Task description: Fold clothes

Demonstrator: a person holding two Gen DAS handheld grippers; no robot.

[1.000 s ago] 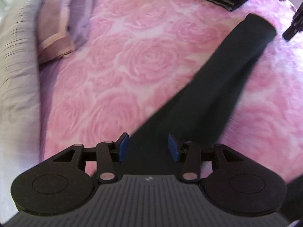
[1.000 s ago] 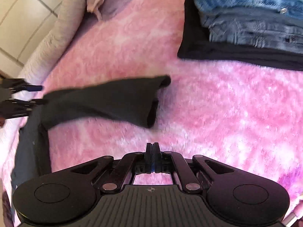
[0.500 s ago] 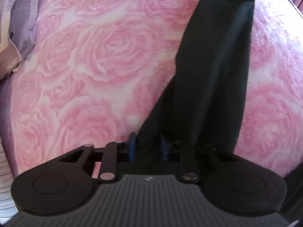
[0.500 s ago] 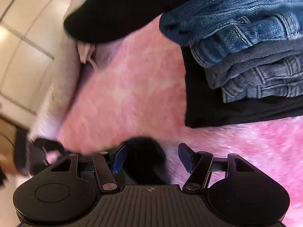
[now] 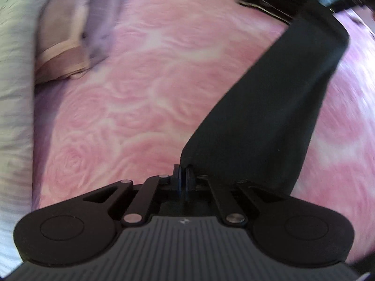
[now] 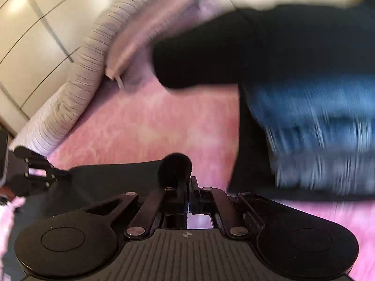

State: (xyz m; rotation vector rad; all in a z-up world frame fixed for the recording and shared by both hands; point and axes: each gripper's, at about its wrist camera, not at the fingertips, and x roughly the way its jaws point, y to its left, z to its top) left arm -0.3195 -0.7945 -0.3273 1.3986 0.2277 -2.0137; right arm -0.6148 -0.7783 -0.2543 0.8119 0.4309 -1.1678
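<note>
Left gripper: fingers clenched on the near corner of the black garment, cloth pinched between the pads and spreading out to the right of them. Right gripper: fingers likewise clamped together, a bunched black tuft of the same garment caught at the tips and poking up just past them. Between the two grips, a long dark band of cloth stretched fairly flat above the pink rose-patterned bedspread, running from the left gripper's tips up and away toward the far right edge of the left wrist view; probably held by opposite ends so as to be pulled taut and straightened for a clean fold. Seen from the right wrist, the other gripper at the far left end of that band, gripping its edge, confirming a two-ended hold. Much motion blur in both views, so fine creases not readable

Farther out on the bed: a stack of folded jeans over a dark folded piece, lying to the right of the right gripper, apparently the pile for finished items and kept close so the next folded piece can go on top. At the head of the bed, a mauve pillow and a grey ruffled cover, well apart from the work. Step in hand, judged: spreading or doubling the garment, folding not yet complete
</note>
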